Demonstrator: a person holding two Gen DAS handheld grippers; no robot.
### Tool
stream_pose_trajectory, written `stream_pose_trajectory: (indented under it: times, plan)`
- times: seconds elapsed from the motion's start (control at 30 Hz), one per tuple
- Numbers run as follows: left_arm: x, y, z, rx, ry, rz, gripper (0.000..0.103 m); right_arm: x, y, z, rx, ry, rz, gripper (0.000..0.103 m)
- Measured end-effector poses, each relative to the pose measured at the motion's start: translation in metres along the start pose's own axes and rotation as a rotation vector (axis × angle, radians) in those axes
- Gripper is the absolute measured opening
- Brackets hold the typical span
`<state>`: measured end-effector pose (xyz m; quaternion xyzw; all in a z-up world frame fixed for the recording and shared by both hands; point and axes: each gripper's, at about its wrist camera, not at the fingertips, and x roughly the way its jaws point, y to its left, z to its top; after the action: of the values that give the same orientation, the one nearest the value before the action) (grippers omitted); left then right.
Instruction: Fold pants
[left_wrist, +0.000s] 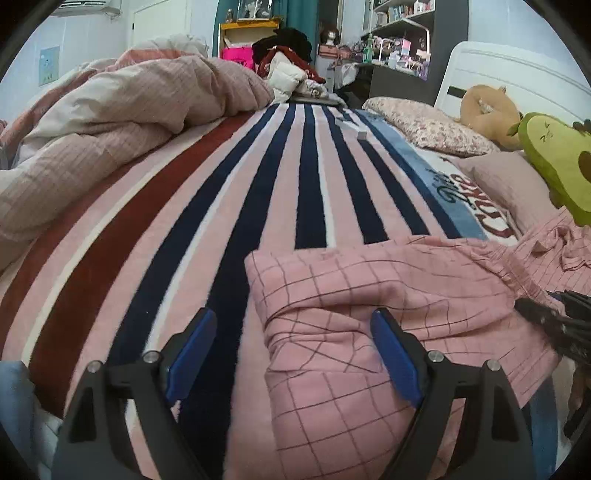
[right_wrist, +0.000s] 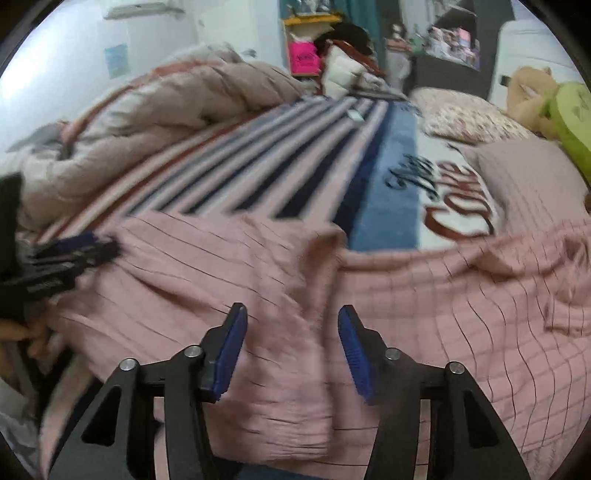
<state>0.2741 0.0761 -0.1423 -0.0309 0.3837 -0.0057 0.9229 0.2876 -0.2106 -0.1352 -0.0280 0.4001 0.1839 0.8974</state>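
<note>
A bed covered by a pink, navy and red striped fleece blanket (left_wrist: 229, 192) fills the room, with a rumpled beige checked duvet (left_wrist: 122, 110) heaped along its left side. A white padded headboard (left_wrist: 517, 70) stands at right beside dark cluttered wall shelves (left_wrist: 402, 33), against pale walls

The left hand-held gripper (left_wrist: 293, 350) and right hand-held gripper (right_wrist: 291, 349) both hover with jaws spread apart.

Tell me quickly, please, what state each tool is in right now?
Left tool: open, holding nothing, over the pink checked cotton pants.
Right tool: open, holding nothing, over the same pants.
</note>
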Motion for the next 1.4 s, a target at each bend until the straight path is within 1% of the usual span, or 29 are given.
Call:
stream_pose_trajectory:
  times: [0.13,0.23,0.3,0.37,0.43,0.47,0.5,0.57,0.67,0.73,0.77,0.8,0.83,0.87,0.9,0.97,1.03,1.1,1.17,1.2,1.3,1.4]
  plan:
    - [0.002,-0.001,-0.002,-0.003,0.012,-0.010,0.083,0.004,-0.018,-0.005,0.040,0.015,-0.073,0.028]
    - [0.004,-0.001,-0.002,-0.004,0.020,-0.017,0.083,0.000,-0.016,-0.005,0.026,0.014,-0.118,0.029]
    - [0.004,-0.002,-0.003,0.001,0.021,-0.015,0.083,-0.004,-0.015,-0.008,0.018,0.013,-0.137,0.032]
    - [0.002,-0.002,-0.001,0.006,0.009,-0.018,0.083,-0.010,-0.016,-0.013,0.019,0.013,-0.128,0.032]
    - [-0.002,-0.002,0.000,0.001,-0.010,-0.029,0.083,-0.030,-0.021,-0.020,0.053,-0.023,-0.105,0.039]
    - [-0.005,-0.001,0.000,-0.002,-0.020,-0.035,0.083,-0.042,-0.026,-0.023,0.064,-0.044,-0.114,0.048]
    - [-0.008,-0.002,0.001,-0.004,-0.030,-0.038,0.083,-0.060,-0.032,-0.025,0.081,-0.077,-0.145,0.057]
    - [-0.011,-0.003,0.001,0.003,-0.042,-0.035,0.083,-0.088,-0.050,-0.027,0.122,-0.115,-0.209,0.063]
    - [-0.010,-0.007,0.001,0.017,-0.043,-0.034,0.083,-0.117,-0.078,-0.028,0.167,-0.114,-0.310,0.063]
    - [-0.010,-0.008,0.000,0.022,-0.040,-0.037,0.083,-0.127,-0.094,-0.028,0.158,-0.079,-0.381,0.063]
    - [-0.009,-0.009,0.000,0.024,-0.039,-0.034,0.083,-0.129,-0.099,-0.028,0.146,-0.065,-0.374,0.063]
    - [-0.008,-0.009,0.000,0.027,-0.038,-0.031,0.083,-0.130,-0.103,-0.029,0.144,-0.058,-0.349,0.060]
    - [-0.008,-0.010,0.000,0.030,-0.037,-0.029,0.083,-0.129,-0.106,-0.028,0.147,-0.044,-0.296,0.055]
    - [-0.007,-0.010,0.000,0.032,-0.036,-0.027,0.083,-0.125,-0.108,-0.025,0.146,-0.019,-0.255,0.036]
    - [-0.006,-0.010,0.000,0.032,-0.033,-0.027,0.083,-0.120,-0.109,-0.022,0.133,-0.001,-0.248,0.023]
    - [-0.004,-0.010,-0.001,0.031,-0.030,-0.028,0.083,-0.113,-0.116,-0.015,0.075,0.001,-0.281,0.022]
    - [-0.004,-0.011,-0.001,0.034,-0.033,-0.024,0.083,-0.104,-0.116,-0.005,-0.010,0.013,-0.349,0.029]
    - [-0.005,-0.012,-0.001,0.039,-0.042,-0.023,0.083,-0.099,-0.118,0.003,-0.076,0.022,-0.376,0.049]
    - [-0.005,-0.013,-0.001,0.041,-0.049,-0.029,0.083,-0.094,-0.119,0.010,-0.134,0.036,-0.397,0.055]
    - [-0.006,-0.014,-0.002,0.041,-0.051,-0.033,0.083,-0.086,-0.118,0.015,-0.179,0.071,-0.405,0.058]
    - [-0.006,-0.016,-0.002,0.044,-0.053,-0.045,0.083,-0.065,-0.123,0.016,-0.252,0.175,-0.392,0.068]
    - [-0.008,-0.020,-0.002,0.054,-0.059,-0.051,0.083,-0.056,-0.127,0.013,-0.282,0.223,-0.422,0.068]
